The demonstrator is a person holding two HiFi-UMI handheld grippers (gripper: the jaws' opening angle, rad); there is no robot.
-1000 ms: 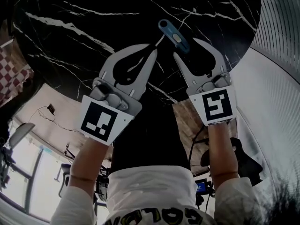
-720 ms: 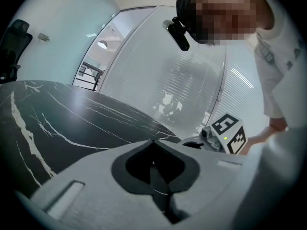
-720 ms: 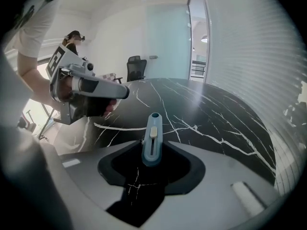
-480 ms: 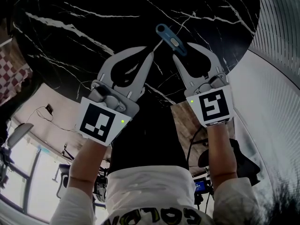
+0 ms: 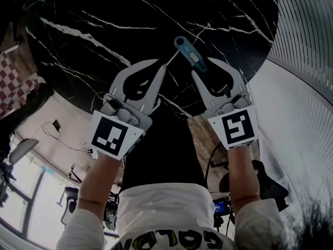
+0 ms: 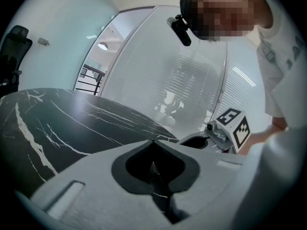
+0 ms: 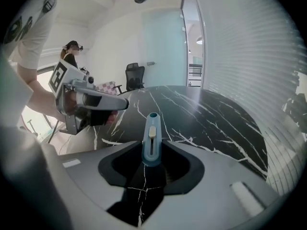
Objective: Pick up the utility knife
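since one second ago the jaws of the right gripper [image 5: 202,66] have come closer together, and they now press on the utility knife [image 7: 152,138], which before was lying loose between them. the right gripper is closed on the knife. its two tips pinch the near end of the blue handle across its narrow width. the rest of the handle, with the pale slider [image 7: 152,132], sticks out straight ahead beyond the tips. i think the grip is taken at the very tips because the knife is thin and flat, so only the tips can reach under its sides on the black marble table [image 5: 104,14].

in the right gripper view the knife seems to stand a little above the table surface, so i judge that the lift has begun, but i cannot tell this surely. the hold is at one end only, so the long free part could swing or slip if the hand moves fast.

the left gripper [image 5: 160,65] is just to the left of the right gripper. its jaws are fully together with nothing between them. it probably waits there closed so that it does not disturb the knife.
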